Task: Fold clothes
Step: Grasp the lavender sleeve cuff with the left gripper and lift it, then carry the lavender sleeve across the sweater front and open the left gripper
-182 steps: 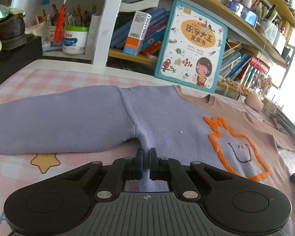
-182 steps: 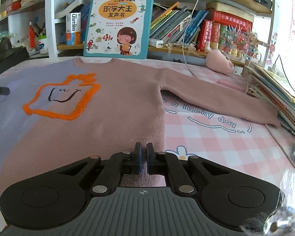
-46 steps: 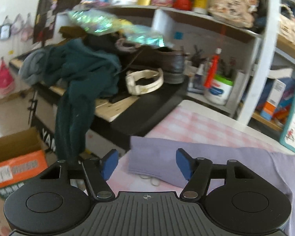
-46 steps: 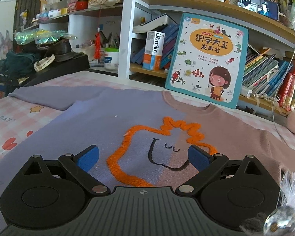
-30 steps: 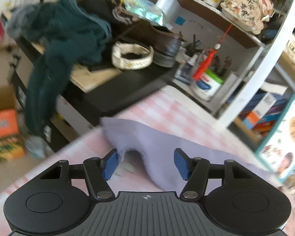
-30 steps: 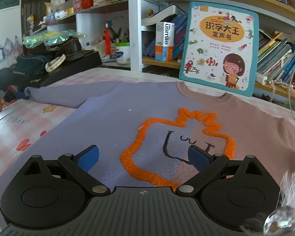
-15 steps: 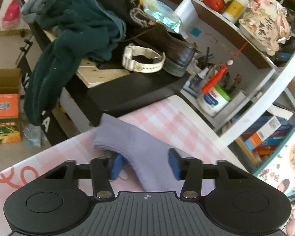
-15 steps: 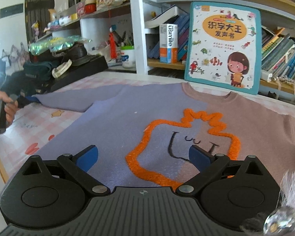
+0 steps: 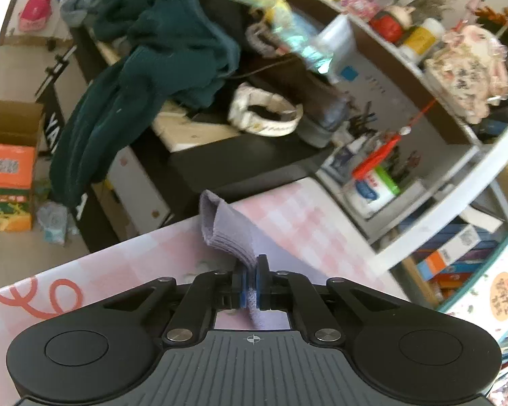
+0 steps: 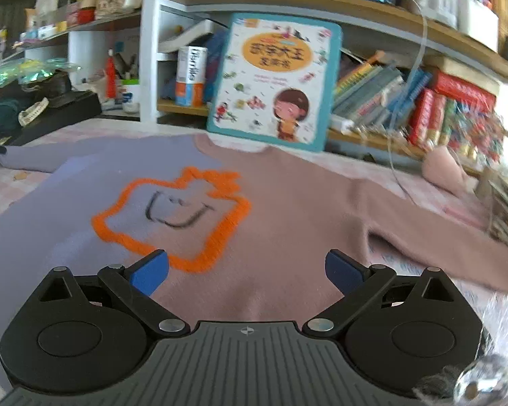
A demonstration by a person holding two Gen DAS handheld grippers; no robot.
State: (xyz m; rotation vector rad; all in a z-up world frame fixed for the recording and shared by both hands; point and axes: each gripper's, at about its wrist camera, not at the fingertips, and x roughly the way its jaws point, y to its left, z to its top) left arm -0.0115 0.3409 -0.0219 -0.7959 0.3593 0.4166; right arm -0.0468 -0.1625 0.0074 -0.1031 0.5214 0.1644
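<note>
A two-tone sweater (image 10: 281, 196), lilac on its left half and dusty pink on its right, lies flat on the pink checked table with an orange outlined figure (image 10: 172, 216) on the chest. My left gripper (image 9: 249, 280) is shut on the cuff of the lilac sleeve (image 9: 227, 226), which bunches up between the blue pads at the table's left end. My right gripper (image 10: 247, 270) hangs open over the sweater's lower front, nothing between its fingers. The pink sleeve (image 10: 440, 237) stretches to the right.
A black side table (image 9: 220, 162) piled with dark green clothes (image 9: 145, 77) stands beyond the table's left edge, with cardboard boxes (image 9: 6, 169) on the floor. A picture book (image 10: 274, 81) leans on the bookshelf behind the sweater. A pink plush (image 10: 443, 169) lies at right.
My left jaws have shut on the lilac sleeve cuff and lifted it a little. My right gripper, still open, has swung right across the sweater, bringing the pink sleeve into view.
</note>
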